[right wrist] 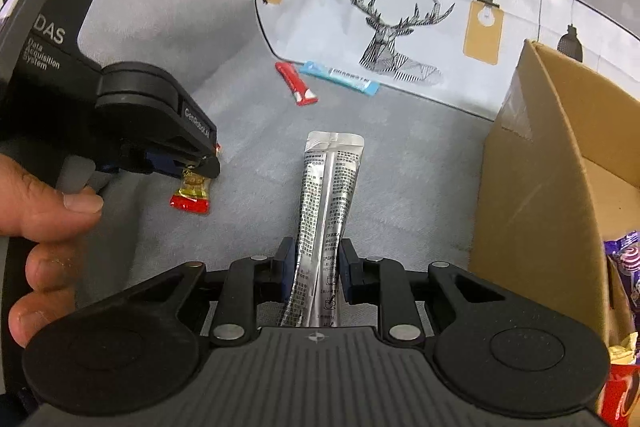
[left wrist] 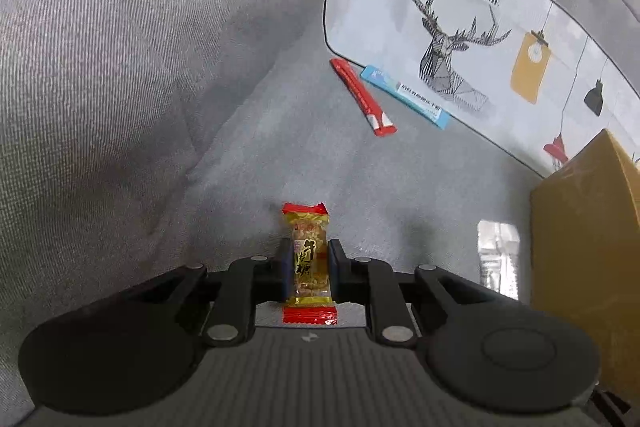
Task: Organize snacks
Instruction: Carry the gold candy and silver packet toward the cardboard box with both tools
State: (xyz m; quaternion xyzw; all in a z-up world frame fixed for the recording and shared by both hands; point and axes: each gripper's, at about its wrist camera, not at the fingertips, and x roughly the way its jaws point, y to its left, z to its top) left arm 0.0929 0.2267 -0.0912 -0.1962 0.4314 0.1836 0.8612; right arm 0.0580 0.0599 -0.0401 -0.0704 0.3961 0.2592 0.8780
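Your left gripper (left wrist: 310, 259) is clamped on a small candy (left wrist: 310, 265) in a clear wrapper with red ends; both pads press its sides, and it stands lengthwise between the fingers. In the right wrist view the same candy (right wrist: 192, 193) hangs from that gripper (right wrist: 196, 167) just above the grey sofa seat (right wrist: 248, 155), and your left hand (right wrist: 36, 211) wraps the handle at the frame's left edge.

Your right gripper (right wrist: 318, 263) is closed on a silver stick sachet (right wrist: 326, 211); the pads pinch its lower part, and the printed upper end projects forward past the fingertips. The left wrist view shows this sachet (left wrist: 498, 259) only as a blurred bright strip beside the cardboard box (left wrist: 584, 247).

Two more items lie on the seat against the printed cushion (right wrist: 400, 27): a red stick packet (right wrist: 296, 85) and, just beside it, a blue stick packet (right wrist: 340, 78). The cardboard box (right wrist: 544, 155) stands open at the right, with coloured wrappers (right wrist: 626, 267) visible inside
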